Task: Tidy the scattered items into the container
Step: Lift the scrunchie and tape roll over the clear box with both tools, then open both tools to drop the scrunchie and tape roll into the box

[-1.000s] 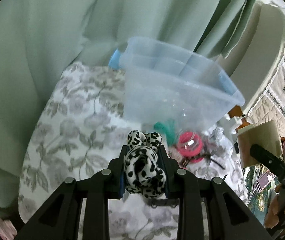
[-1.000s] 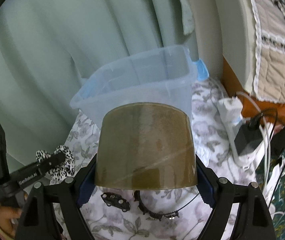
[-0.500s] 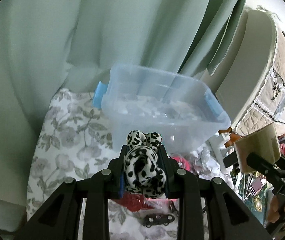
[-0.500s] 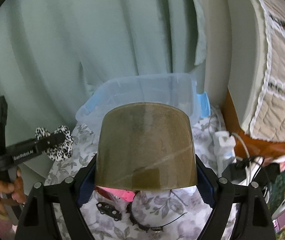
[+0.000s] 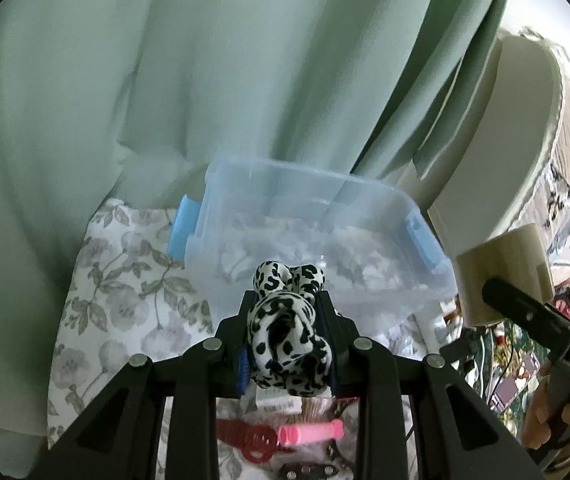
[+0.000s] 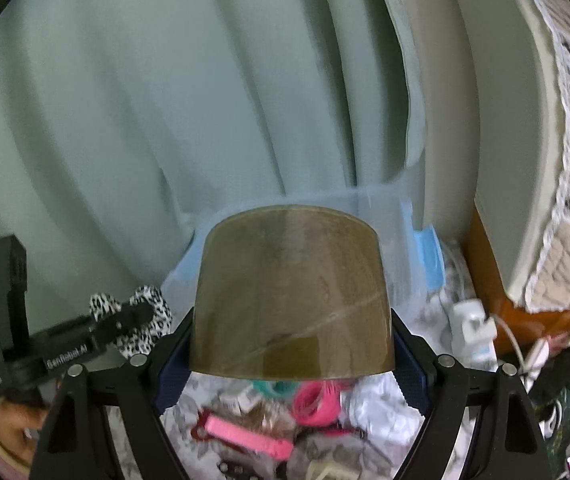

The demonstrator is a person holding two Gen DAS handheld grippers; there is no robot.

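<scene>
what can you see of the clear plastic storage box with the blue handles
The clear plastic storage box with blue handles is rectangular, translucent and thin-walled, with a rolled rim and a light blue latch handle at each short end. It stands upright with no lid on a floral-print cloth, its far side against a pale green curtain. The floral print shows through its walls; whether anything lies inside cannot be told. In the right wrist view a brown tape roll hides most of it.

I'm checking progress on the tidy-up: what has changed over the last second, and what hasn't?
Both hand-held grippers rose: the clear bin now sits lower in each view, its opening visible. Nothing was taken or released. The left hand-held gripper stays clamped on the spotted scrunchie, the right hand-held gripper on the brown tape roll.
</scene>
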